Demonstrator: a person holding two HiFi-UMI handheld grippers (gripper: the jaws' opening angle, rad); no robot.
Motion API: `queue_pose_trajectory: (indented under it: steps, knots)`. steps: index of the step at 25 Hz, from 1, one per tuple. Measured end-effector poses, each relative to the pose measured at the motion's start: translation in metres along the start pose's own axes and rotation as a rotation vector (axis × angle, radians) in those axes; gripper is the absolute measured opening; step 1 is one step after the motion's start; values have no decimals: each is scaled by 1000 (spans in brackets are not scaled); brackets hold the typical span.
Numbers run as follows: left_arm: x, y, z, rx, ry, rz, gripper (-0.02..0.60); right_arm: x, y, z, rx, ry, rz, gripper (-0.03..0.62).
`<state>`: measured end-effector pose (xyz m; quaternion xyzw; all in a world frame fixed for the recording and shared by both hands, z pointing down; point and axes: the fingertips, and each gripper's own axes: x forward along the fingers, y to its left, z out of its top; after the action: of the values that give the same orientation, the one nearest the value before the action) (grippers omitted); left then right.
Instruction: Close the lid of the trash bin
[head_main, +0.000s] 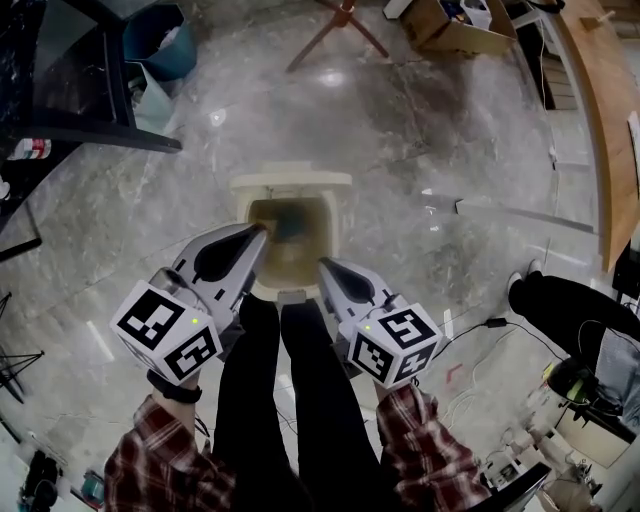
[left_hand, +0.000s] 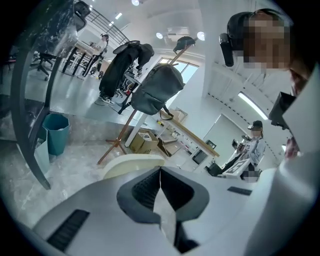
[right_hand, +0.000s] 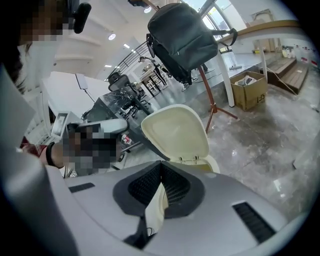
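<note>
- Our left hand-held gripper has its jaws pressed together on nothing. Its tip hangs over the near-left rim of the bin. We judge closed jaws make a blunt tip for nudging a lid rather than grasping it.
- Our right hand-held gripper also has its pads meeting, with nothing between them. It points down at the near-right rim, so the two tools flank the opening.
- The cream plastic trash bin stands on the floor just ahead of our black-trousered legs. Its mouth is open, with dark contents that we cannot make out.
- Its cream hinged lid stands upright at the far side, its inner face towards us. Neither gripper touches it, so the closing is not yet done. We think one tip must reach over and tip it forward.
- The glossy grey marble-patterned floor carries everything and reflects the ceiling lights.
- Farther off are a round teal waste bin, an open cardboard box and a wooden tripod stand with a dark backpack hung on it.
</note>
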<state>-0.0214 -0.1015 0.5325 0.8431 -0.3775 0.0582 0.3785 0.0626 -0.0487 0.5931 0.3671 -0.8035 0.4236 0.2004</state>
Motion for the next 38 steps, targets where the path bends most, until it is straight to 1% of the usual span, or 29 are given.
queue_pose_trajectory:
  steps: [4,8,11,17,20,22,28,31,33,36,38]
  knots:
    - [5,-1,21,60,34,-42,12,-1,13,-7,-23,18,27,14]
    - [11,5,39,151,91,-44,14,0,28,-11,-31,25,55,14]
    - [16,11,48,177,127,-47,14,0,35,-13,-21,27,70,14]
    - [30,14,51,237,267,-98,103,-3,44,-22,-4,41,94,14]
    - [42,19,49,282,331,-121,118,-7,43,-28,-10,59,100,14]
    - [48,25,45,311,395,-140,118,-10,42,-28,-9,64,98,14]
    - [57,43,30,305,569,-191,118,-14,29,-31,22,61,72,14]
    - [59,43,24,299,621,-223,117,-15,24,-31,32,59,63,14]
    - [59,42,22,282,649,-248,117,-16,22,-30,38,56,60,14]
    - [59,40,17,228,710,-300,117,-17,19,-28,44,51,54,14]
    - [59,37,13,217,749,-335,117,-16,18,-26,47,45,52,14]
